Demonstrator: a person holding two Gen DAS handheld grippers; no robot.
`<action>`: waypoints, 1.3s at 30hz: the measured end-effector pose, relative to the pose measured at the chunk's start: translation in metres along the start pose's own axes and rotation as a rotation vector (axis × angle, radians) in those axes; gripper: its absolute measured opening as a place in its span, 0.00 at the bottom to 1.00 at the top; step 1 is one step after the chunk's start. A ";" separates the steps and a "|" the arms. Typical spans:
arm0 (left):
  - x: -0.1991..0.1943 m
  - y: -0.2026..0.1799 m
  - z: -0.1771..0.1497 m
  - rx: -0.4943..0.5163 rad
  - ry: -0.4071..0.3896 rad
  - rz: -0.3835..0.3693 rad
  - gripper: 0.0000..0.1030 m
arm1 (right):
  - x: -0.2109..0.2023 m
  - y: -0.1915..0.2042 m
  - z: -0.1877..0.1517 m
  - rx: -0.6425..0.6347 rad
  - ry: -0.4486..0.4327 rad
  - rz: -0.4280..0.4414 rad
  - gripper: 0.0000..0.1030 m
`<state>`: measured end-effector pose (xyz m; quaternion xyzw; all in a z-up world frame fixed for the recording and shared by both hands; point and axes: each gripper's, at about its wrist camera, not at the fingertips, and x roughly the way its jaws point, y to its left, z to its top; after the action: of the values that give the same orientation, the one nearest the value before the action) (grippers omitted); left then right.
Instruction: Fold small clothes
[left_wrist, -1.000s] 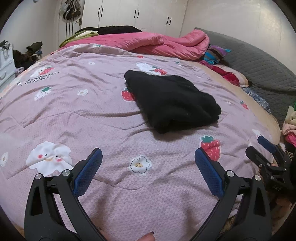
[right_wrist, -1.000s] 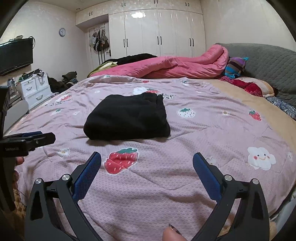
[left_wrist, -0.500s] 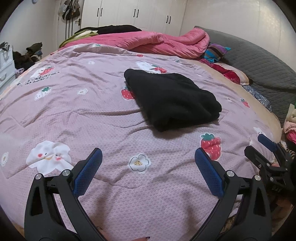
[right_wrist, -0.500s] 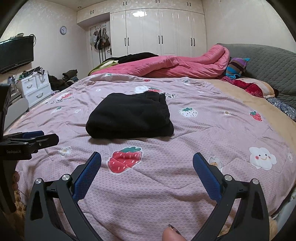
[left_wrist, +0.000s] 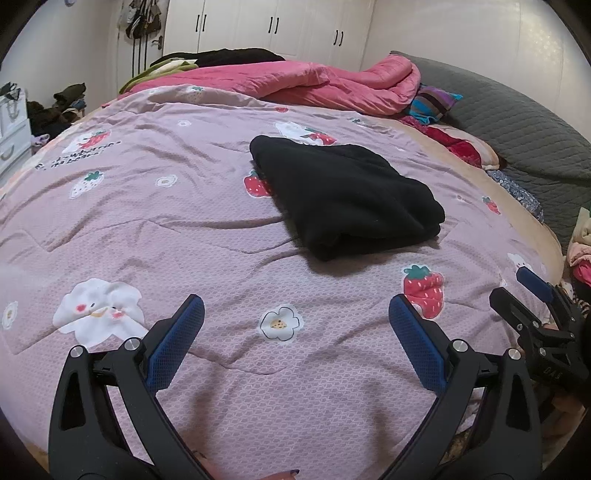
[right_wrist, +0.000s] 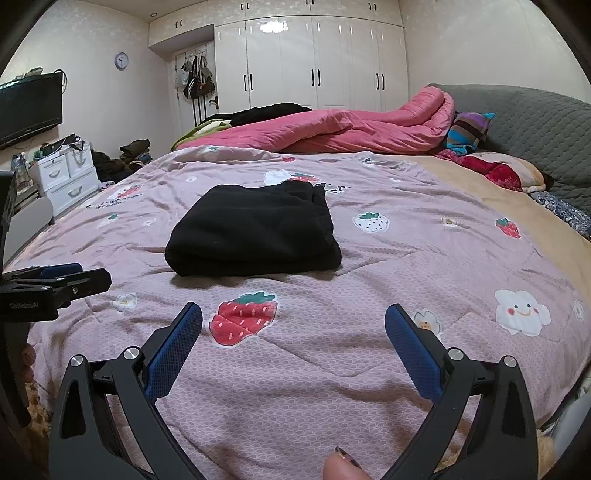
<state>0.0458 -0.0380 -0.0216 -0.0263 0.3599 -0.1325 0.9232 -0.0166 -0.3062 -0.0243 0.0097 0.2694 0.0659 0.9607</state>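
Observation:
A black garment (left_wrist: 343, 195) lies folded into a thick rectangle on the pink strawberry-print quilt (left_wrist: 147, 221), in the middle of the bed. It also shows in the right wrist view (right_wrist: 255, 232). My left gripper (left_wrist: 295, 314) is open and empty, held low over the quilt's near edge, well short of the garment. My right gripper (right_wrist: 293, 321) is open and empty, also near the bed's front edge. The right gripper shows at the right edge of the left wrist view (left_wrist: 532, 295). The left gripper shows at the left edge of the right wrist view (right_wrist: 55, 280).
A bunched pink duvet (right_wrist: 351, 129) and dark clothes lie at the far end of the bed. A grey padded headboard (right_wrist: 535, 125) and striped pillow (right_wrist: 469, 129) are at the right. White drawers (right_wrist: 66, 177) stand at the left, wardrobes (right_wrist: 314, 62) behind.
Both grippers have drawn back slightly and tilted; the folded garment sits a little farther away in both views. The garment itself has not moved. Both grippers stay open.

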 end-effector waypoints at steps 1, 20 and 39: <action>0.000 0.000 0.000 0.000 0.000 0.001 0.91 | 0.000 0.000 0.000 0.000 0.001 0.000 0.96; 0.000 -0.001 0.000 0.019 0.003 0.018 0.91 | -0.001 0.000 -0.002 -0.001 0.004 -0.011 0.96; 0.001 -0.004 -0.001 0.027 0.013 0.007 0.91 | -0.002 -0.003 -0.001 0.009 0.012 -0.032 0.96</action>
<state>0.0445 -0.0420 -0.0226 -0.0118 0.3642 -0.1343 0.9215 -0.0185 -0.3092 -0.0244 0.0093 0.2755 0.0493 0.9600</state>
